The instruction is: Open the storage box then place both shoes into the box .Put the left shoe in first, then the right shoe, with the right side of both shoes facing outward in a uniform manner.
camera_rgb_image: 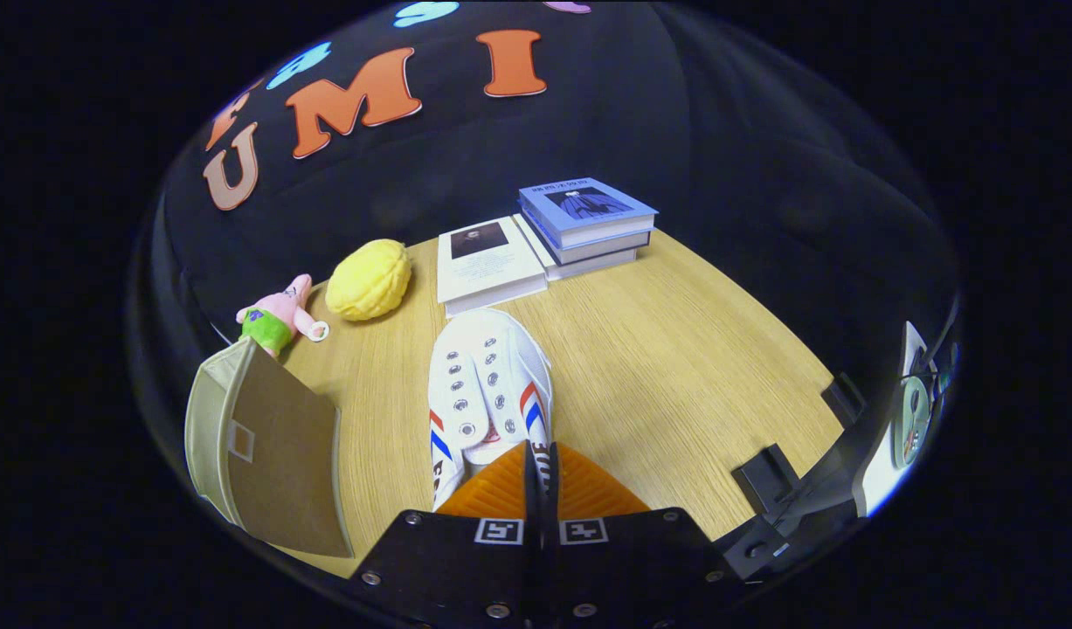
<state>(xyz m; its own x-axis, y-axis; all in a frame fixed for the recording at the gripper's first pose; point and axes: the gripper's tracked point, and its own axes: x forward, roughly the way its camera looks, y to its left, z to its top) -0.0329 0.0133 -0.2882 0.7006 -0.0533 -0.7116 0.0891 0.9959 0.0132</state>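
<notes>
A white shoe [487, 376] with red and blue side stripes points away from me, toe toward the books. My gripper [540, 456] is shut on the shoe's rear collar, with the thin side wall pinched between both fingers. Whether the shoe rests on the wooden table [675, 367] or hangs just above it, I cannot tell. To the left of the fingers stands the beige storage box [205, 419], its brown flap [282, 463] swung open toward me. The heel is hidden behind the fingers.
Beyond the shoe lies a white book [486, 262], and a stack of books [585, 223] sits to its right. A yellow plush [370, 279] and a pink plush toy [278, 319] sit behind the box. Black clamps [767, 476] line the table's right edge.
</notes>
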